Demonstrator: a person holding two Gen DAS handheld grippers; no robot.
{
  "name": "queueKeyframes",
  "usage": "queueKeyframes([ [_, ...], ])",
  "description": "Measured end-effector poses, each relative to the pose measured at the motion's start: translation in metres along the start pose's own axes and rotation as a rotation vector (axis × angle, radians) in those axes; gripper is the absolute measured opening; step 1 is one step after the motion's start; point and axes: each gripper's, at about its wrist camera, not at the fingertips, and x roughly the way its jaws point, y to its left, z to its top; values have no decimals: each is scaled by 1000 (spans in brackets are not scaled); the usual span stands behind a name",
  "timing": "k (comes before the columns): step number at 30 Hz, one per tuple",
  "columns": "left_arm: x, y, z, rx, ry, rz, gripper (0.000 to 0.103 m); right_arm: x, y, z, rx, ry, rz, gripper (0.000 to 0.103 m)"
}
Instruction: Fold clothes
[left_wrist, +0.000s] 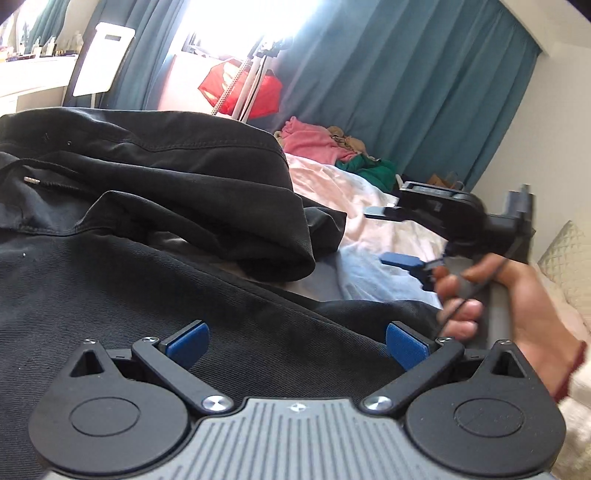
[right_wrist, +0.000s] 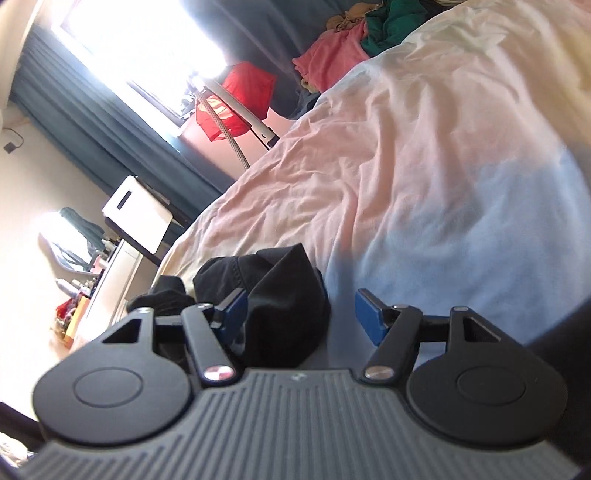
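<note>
A black garment with a drawstring lies bunched on the white bedsheet, filling the left wrist view. My left gripper hovers just over its cloth, open, nothing between the blue pads. My right gripper, held by a hand, floats open above the sheet to the right of the garment. In the right wrist view, my right gripper is open, with a fold of the black garment lying between and beyond its fingers, ungripped. The white bedsheet spreads beyond.
A pile of pink and green clothes sits at the far side of the bed, before teal curtains. A red cloth hangs on a stand by the window. A quilted pillow lies right.
</note>
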Motion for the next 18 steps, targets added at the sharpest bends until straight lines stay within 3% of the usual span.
queueKeyframes([
  [2, 6, 7, 1, -23, 10, -23, 103, 33, 10, 4, -61, -7, -27, 67],
  [5, 15, 16, 2, -51, 17, -60, 103, 61, 24, 0, -168, -16, 9, 66],
  [7, 20, 17, 2, -39, 8, -71, 103, 73, 30, -5, -209, -3, -4, 42],
  [8, 22, 17, 2, -31, 2, -78, 103, 74, 32, -6, -221, -4, -10, 23],
  [9, 24, 18, 1, -38, 4, -86, 103, 74, 34, -7, -231, -5, -16, 18],
  [13, 28, 20, 1, -77, 10, -106, 103, 44, 41, -4, -231, -96, -17, 13],
  [18, 17, 18, 0, -80, -23, -115, 103, -17, 47, 16, -189, -286, -56, 11],
])
